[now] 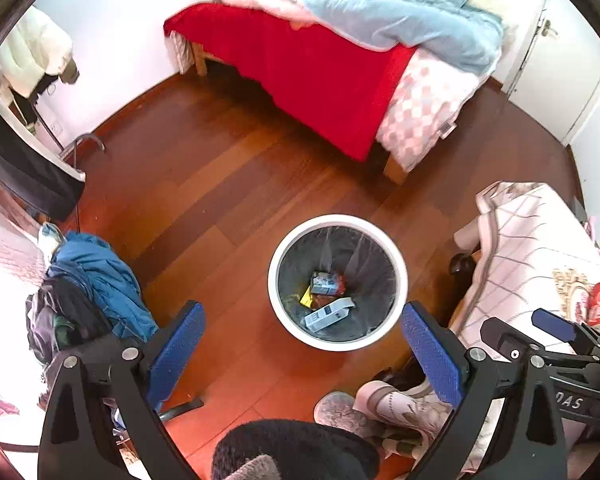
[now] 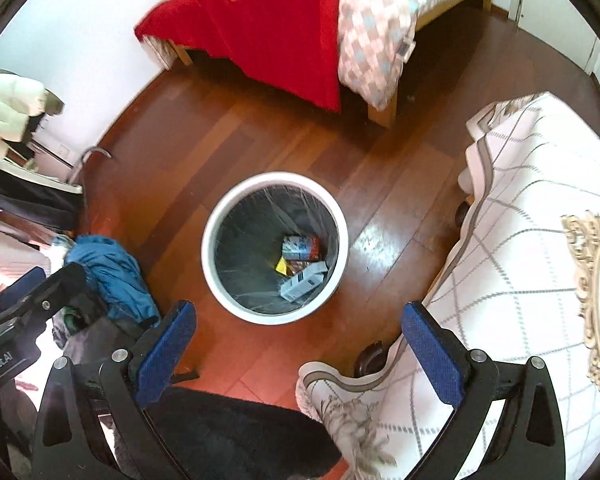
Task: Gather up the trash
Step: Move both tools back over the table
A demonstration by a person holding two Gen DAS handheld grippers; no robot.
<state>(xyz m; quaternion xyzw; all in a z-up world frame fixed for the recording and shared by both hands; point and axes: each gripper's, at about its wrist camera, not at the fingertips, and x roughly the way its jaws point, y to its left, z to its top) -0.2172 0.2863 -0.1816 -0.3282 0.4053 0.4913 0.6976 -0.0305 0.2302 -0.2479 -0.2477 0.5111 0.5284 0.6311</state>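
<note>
We hold our left tongs (image 1: 303, 344) wide apart over the floor (image 1: 220, 184), with nothing between the blue pads (image 1: 178, 344); our right tongs (image 2: 298, 350) are spread wide too, and grip nothing. Both look down at the bin (image 1: 284, 240) — a white round one with a clear bag inside. It stands on the wood floor, between the bed (image 1: 308, 68) and the quilt (image 1: 540, 248). The trash (image 1: 327, 296) lies at the bottom of the bin; we see a few small boxes and a yellow bit there. A blue coat (image 1: 100, 276) sits in a heap to the left; a red blanket (image 2: 276, 36) hangs off the bed. In the left view, the right tongs show at the far right edge.
</note>
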